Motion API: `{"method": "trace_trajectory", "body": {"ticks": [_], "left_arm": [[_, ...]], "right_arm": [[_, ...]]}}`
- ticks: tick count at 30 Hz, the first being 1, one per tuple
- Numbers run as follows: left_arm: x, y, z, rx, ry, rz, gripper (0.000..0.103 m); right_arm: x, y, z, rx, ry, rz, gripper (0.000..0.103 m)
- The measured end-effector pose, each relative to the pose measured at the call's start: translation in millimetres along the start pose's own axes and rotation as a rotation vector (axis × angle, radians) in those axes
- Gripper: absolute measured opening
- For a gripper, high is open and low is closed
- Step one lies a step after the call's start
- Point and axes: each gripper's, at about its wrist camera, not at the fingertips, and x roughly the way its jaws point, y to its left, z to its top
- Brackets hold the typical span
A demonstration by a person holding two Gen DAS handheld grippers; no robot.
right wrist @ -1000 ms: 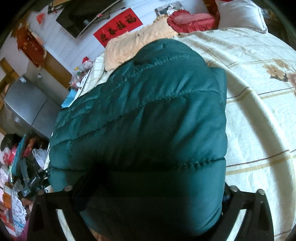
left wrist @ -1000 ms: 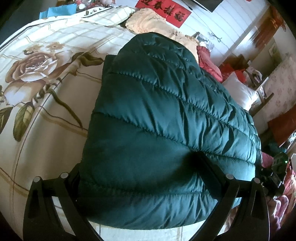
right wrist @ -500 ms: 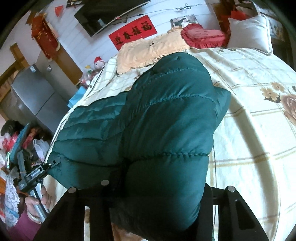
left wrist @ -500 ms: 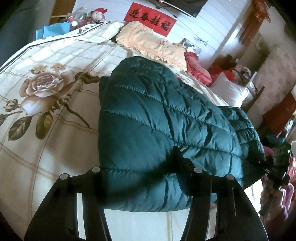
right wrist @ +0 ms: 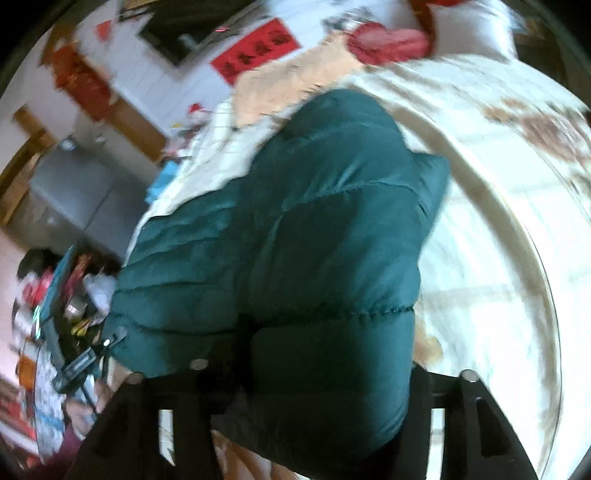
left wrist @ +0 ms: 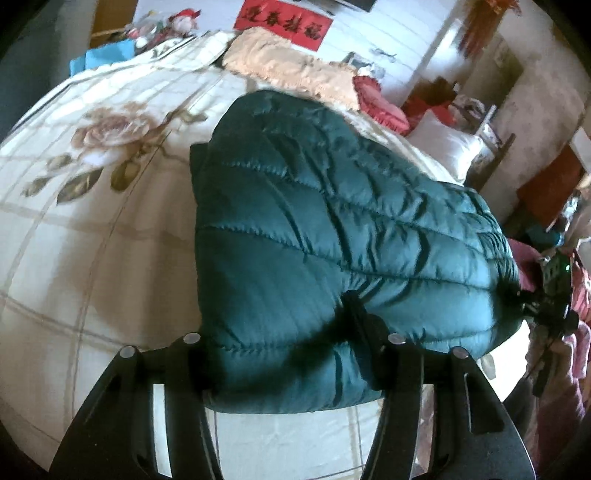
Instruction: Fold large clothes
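Bulging between both sets of pressing, slightly opening jaws, the green puffer jacket (left wrist: 332, 229) fills the left gripper (left wrist: 284, 343) and right gripper (right wrist: 317, 362) over the floral bedspread (left wrist: 85, 236).

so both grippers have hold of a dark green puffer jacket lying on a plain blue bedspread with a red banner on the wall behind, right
Not quite: the bedspread is cream with a rose print, not plain blue, as the left wrist view shows. The rest holds: the left gripper and right gripper both have the green puffer jacket between their jaws, which are opening, and a red banner hangs behind.
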Motion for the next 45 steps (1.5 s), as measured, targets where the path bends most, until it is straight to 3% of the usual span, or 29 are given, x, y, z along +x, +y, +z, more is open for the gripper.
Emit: {"method": "trace_trajectory", "body": {"ticks": [4,12,18,28,36,45], "left_arm": [[-6.6,2.3,-4.2,-0.053,-0.006,0.052,0.071],[-47.7,-28.3,-13.3,0.037,-0.126,0.203,0.073],[-56.5,-66.6,-15.5,0.131,-0.182,0.271,0.073],[-54.3,-104.3,-19.9,0.142,-0.203,0.257,0.073],[-49.2,-109.7,-23.5,0.159,-0.224,0.303,0.073],[-42.3,-112.0,-27.0,0.191,-0.221,0.361,0.073]], "right_arm": [[5.1,-9.5,-2.1,0.034,0.002,-0.065,0.083],[-53.6,26.1,-8.2,-0.127,-0.163,-0.293,0.083],[-62.0,73.3,-21.7,-0.208,-0.211,-0.293,0.083],[-44.3,151.5,-58.4,-0.356,-0.309,-0.293,0.084],[-32.6,171.6,-69.7,-0.416,-0.327,-0.333,0.084],[-28.0,169.1,-69.7,-0.376,-0.318,-0.315,0.086]]}}
